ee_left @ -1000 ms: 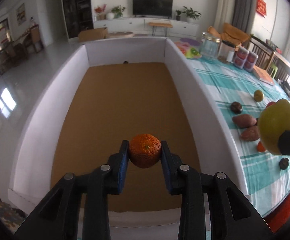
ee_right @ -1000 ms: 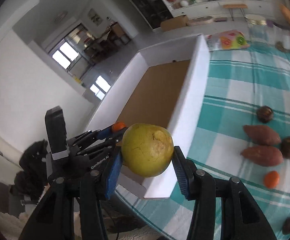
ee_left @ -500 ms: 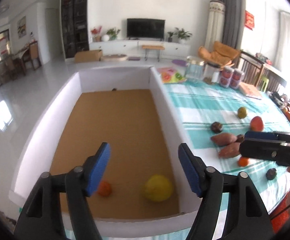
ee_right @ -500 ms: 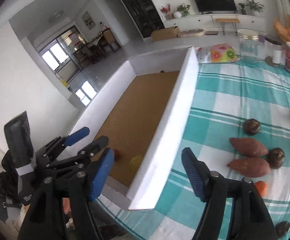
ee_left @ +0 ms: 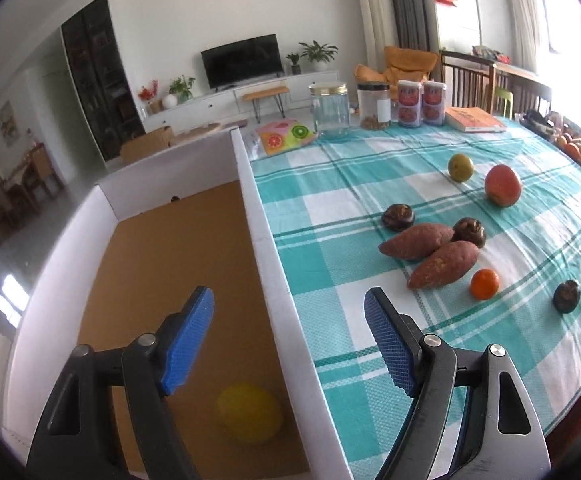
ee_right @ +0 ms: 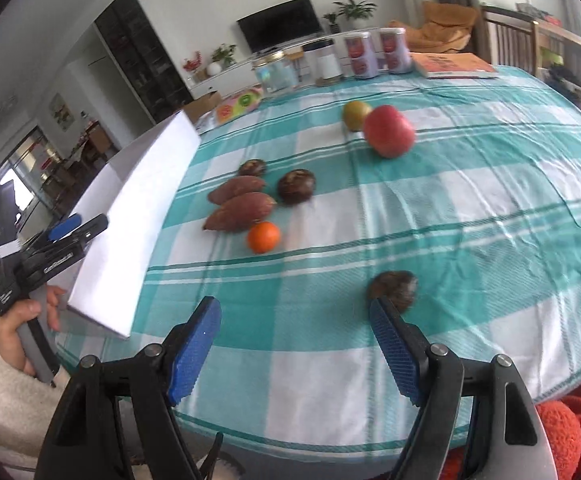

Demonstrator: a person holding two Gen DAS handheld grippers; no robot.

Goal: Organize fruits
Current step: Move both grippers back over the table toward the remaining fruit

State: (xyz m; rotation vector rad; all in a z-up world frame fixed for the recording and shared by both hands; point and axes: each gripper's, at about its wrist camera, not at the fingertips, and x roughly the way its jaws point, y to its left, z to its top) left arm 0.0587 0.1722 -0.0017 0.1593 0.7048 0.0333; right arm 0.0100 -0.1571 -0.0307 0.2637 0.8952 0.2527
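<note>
My left gripper (ee_left: 288, 312) stands open and empty over the right wall of the white box (ee_left: 266, 240). A yellow-green fruit (ee_left: 248, 414) lies on the box's brown floor below it. On the teal checked cloth lie a small orange (ee_left: 484, 284), two sweet potatoes (ee_left: 416, 240), dark round fruits (ee_left: 398, 216), a green fruit (ee_left: 460, 167) and a red apple (ee_left: 502, 185). My right gripper (ee_right: 294, 316) is open and empty above the cloth. One dark fruit (ee_right: 392, 288) sits just beyond its right finger, and the orange (ee_right: 263, 237) lies further ahead.
Glass jars (ee_left: 330, 110), two cans (ee_left: 422, 104), a book (ee_left: 474, 119) and a fruit-print pouch (ee_left: 284, 136) line the table's far side. A hand (ee_right: 22, 316) in a white sleeve holds the left gripper (ee_right: 86, 224) beside the box wall (ee_right: 138, 220). The table's near edge lies right below the right gripper.
Both grippers opened and let go: the orange and the yellow-green fruit dropped into the box. Both then swung right toward the table, the right one much further.
</note>
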